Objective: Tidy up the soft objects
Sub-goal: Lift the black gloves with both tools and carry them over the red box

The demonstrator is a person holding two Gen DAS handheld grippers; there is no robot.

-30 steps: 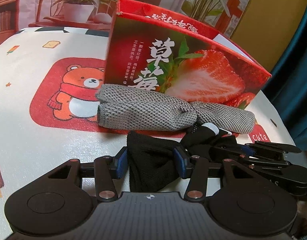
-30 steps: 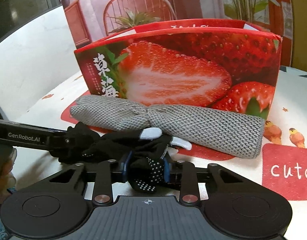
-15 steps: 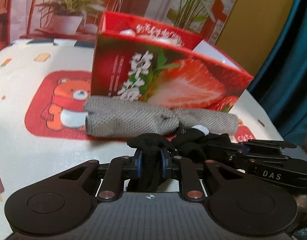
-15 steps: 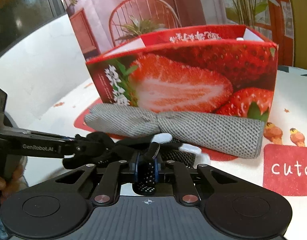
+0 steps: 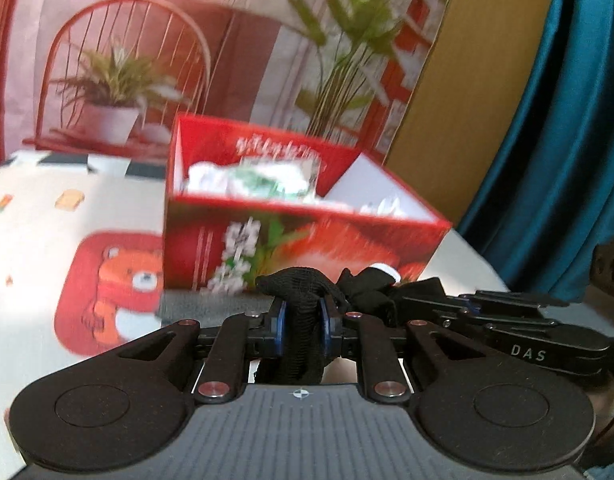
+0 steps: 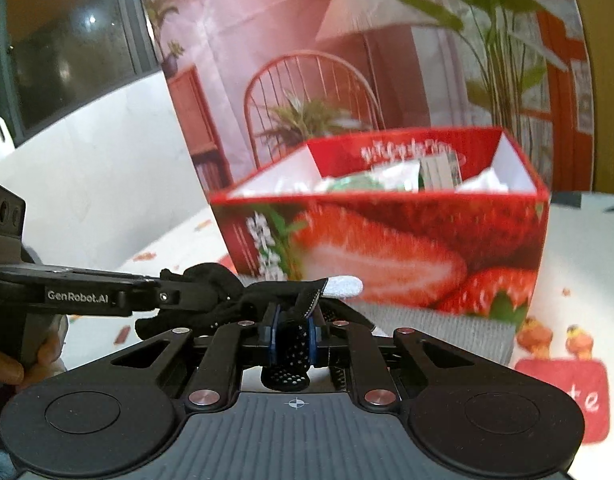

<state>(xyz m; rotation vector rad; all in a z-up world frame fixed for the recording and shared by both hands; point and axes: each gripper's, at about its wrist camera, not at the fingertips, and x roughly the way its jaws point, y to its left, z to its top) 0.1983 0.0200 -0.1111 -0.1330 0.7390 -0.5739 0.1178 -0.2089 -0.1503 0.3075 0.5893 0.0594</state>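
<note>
Black glove (image 5: 303, 312) is pinched in both my grippers' fingers, left (image 5: 301, 326) and right (image 6: 291, 334); strawberry box (image 6: 387, 240) waits, grey cloth (image 6: 439, 334) remains on the bench.

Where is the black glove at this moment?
The black glove is pinched between both grippers' jaws, left gripper and right gripper, low and central in each wrist view, in front of the red strawberry box, above the grey cloth.

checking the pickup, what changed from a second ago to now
Both grippers closed on the black glove: left gripper at one end, right gripper at the dotted end, and lifted it. The grey cloth and strawberry box stayed put.
</note>
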